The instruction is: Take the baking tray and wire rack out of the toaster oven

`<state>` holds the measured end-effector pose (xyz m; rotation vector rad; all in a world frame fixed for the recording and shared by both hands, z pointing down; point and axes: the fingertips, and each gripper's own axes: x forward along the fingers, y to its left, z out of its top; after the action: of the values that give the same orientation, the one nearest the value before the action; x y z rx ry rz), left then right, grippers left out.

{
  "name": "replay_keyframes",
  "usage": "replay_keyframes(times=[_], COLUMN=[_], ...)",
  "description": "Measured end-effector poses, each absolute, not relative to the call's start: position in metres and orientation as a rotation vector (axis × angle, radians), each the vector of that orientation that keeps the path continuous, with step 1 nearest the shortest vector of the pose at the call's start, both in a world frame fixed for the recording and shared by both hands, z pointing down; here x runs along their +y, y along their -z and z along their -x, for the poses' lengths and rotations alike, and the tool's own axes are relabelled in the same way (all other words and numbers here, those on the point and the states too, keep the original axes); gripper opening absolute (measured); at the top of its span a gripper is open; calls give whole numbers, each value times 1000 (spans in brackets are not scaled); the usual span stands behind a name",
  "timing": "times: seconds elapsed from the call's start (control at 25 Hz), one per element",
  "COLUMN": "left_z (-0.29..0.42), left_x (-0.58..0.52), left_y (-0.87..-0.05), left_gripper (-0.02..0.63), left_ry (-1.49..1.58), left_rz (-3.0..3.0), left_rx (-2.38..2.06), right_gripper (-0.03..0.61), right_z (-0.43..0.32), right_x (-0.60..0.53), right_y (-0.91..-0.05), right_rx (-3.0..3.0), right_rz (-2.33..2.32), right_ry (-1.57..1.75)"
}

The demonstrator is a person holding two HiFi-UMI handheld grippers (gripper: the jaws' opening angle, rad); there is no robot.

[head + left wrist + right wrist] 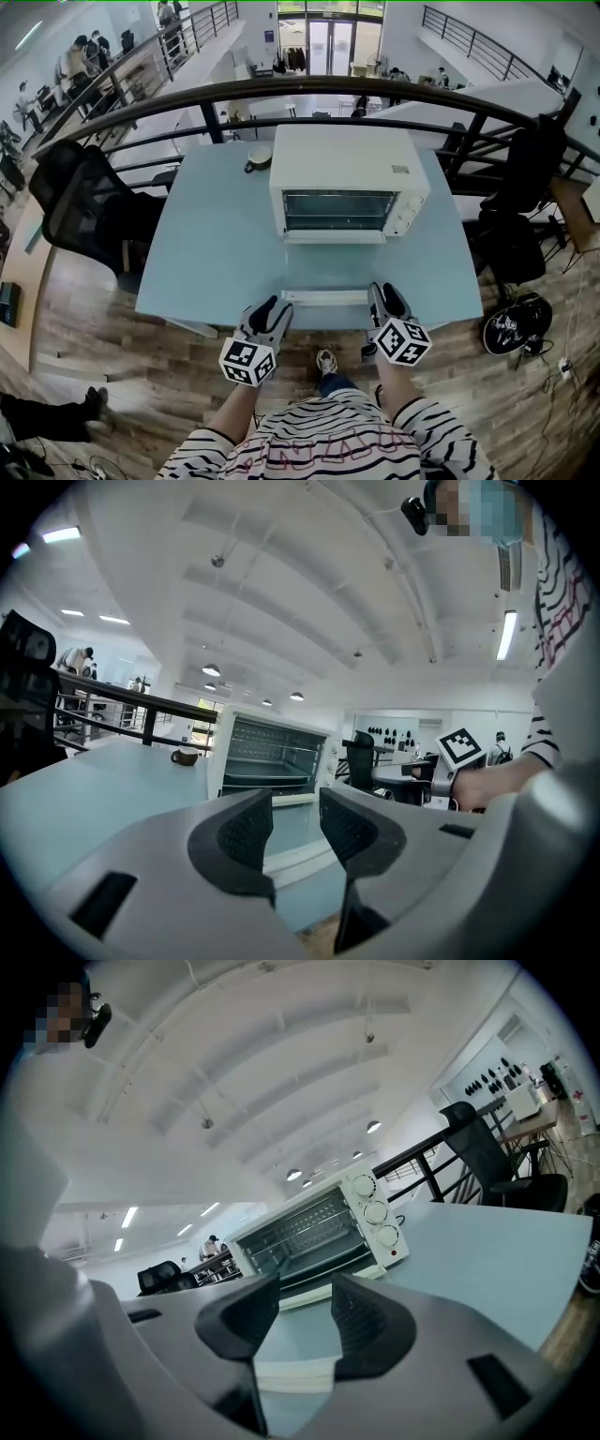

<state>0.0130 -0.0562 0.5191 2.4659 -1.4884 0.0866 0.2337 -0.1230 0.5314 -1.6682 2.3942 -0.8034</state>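
The toaster oven stands at the far part of the desk, and its door hangs open to the front. Inside it the wire rack sits on the upper level and the baking tray lies dark below it; both are not yet taken out.

The left gripper and the right gripper hover at the near edge of the desk, well apart from the oven. Between them a white flat strip lies on the desk; what it is I cannot tell. The jaws of the left gripper stand narrowly apart, those of the right one a little wider. Neither pair presses on anything.

I judge the step in hand is the approach. The next move calls for bringing one gripper forward to the oven mouth, level with the front edge of the rack or tray, then closing on that edge.
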Motion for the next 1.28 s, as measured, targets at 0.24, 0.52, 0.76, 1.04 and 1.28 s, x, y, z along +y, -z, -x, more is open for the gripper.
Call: replay_keyframes(times=[0.24,0.52,0.76,1.04,1.28], left_z=[-31,-45,-49,-47,-33], left_x=[-122,-195,-242,-291,-329], left_y=[-526,-540,-554,-578,-598], left_gripper=[141,178,197,216,218], left_ry=[-86,-55,7,99,239], left_rz=[-2458,-2353,-2225,-2048,-1837], left_rx=[-1460,-1424,-1399,-1389,-1414], right_gripper=[169,169,169,169,170], right_z=[-238,-237,-232,-225,-232], right_x=[-189,-254,-294,-335,-363], right_y=[-546,-560,-577,-591,-607], right_rx=[2395,2344,2280,2191,2067], right_rz=[1653,1623,1584,1527,1527], right_ry=[858,979,1101,1200,1294])
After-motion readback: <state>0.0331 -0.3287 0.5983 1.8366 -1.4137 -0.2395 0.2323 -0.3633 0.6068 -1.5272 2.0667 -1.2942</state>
